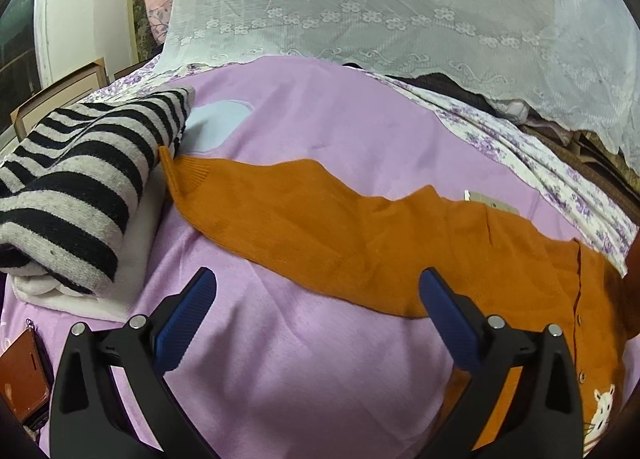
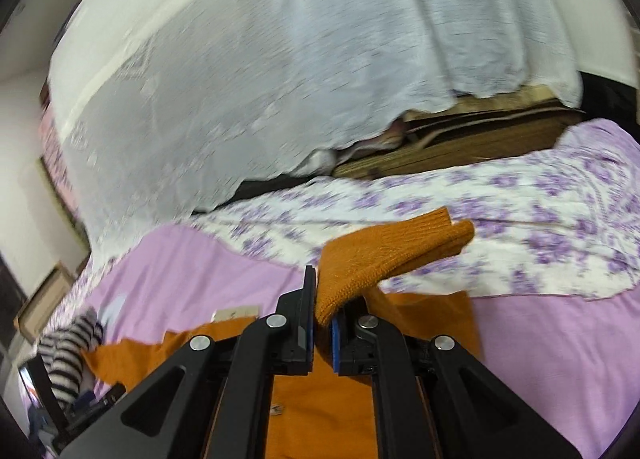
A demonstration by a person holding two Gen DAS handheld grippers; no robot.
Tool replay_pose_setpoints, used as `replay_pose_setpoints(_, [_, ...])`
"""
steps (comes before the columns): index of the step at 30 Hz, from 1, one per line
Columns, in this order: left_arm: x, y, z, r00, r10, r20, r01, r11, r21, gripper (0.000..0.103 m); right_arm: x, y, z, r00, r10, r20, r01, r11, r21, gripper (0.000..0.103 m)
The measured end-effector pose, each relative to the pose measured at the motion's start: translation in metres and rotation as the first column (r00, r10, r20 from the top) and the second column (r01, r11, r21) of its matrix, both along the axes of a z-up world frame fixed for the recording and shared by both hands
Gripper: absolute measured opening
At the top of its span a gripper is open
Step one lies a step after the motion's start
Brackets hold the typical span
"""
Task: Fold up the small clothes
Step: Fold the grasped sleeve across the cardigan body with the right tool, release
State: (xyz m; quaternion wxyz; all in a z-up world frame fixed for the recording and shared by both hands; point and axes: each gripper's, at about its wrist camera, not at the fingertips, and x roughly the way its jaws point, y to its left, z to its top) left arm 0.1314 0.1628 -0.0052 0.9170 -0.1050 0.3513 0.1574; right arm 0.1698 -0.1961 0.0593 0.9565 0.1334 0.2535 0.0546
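One bed (image 1: 304,359), covered by a lilac blanket, is recorded as the working surface. One orange cardigan (image 1: 320,227) is laid across it, its long axis running from a sleeve cuff at the far left to the buttoned body at the near right. One striped folded garment (image 1: 80,187) is stacked at the left, touching that cuff. Left gripper (image 1: 316,323): jaws spread wide, nothing between them, held above the blanket just near of the outstretched sleeve. Right gripper (image 2: 322,323): jaws closed on the other sleeve cuff (image 2: 384,259), lifted clear of the bed above the cardigan body. The coming fold is judged to belong to the right hand, carried leftward over the body.
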Motion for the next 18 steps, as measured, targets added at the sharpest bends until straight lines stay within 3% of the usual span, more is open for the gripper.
replay_pose_setpoints(5, [0.001,0.006,-0.001,1.0,0.011,-0.005,-0.011,1.0,-0.02,0.099,0.015,0.052,-0.032,0.995,0.06,-0.078,-0.07,0.989,-0.128,0.007])
replay_pose_setpoints(9, [0.004,0.007,-0.002,1.0,0.007,-0.013,-0.008,1.0,-0.02,0.099,0.028,0.084,-0.076,0.967,0.115,-0.228,-0.163,0.965,-0.205,0.01])
replay_pose_setpoints(12, [0.002,0.005,-0.003,1.0,0.006,-0.013,-0.006,1.0,-0.014,0.099,0.03,0.098,-0.093,0.943,0.155,-0.295,-0.231,0.942,-0.242,0.023])
replay_pose_setpoints(16, [0.004,0.006,-0.005,1.0,0.005,-0.024,-0.005,1.0,-0.014,0.099,0.015,0.103,-0.084,0.939,0.208,-0.274,-0.281,0.923,-0.263,0.045])
replay_pose_setpoints(18, [0.004,0.005,-0.006,1.0,0.005,-0.028,-0.005,1.0,-0.012,0.099,0.009,0.101,-0.075,0.942,0.231,-0.244,-0.292,0.922,-0.255,0.047])
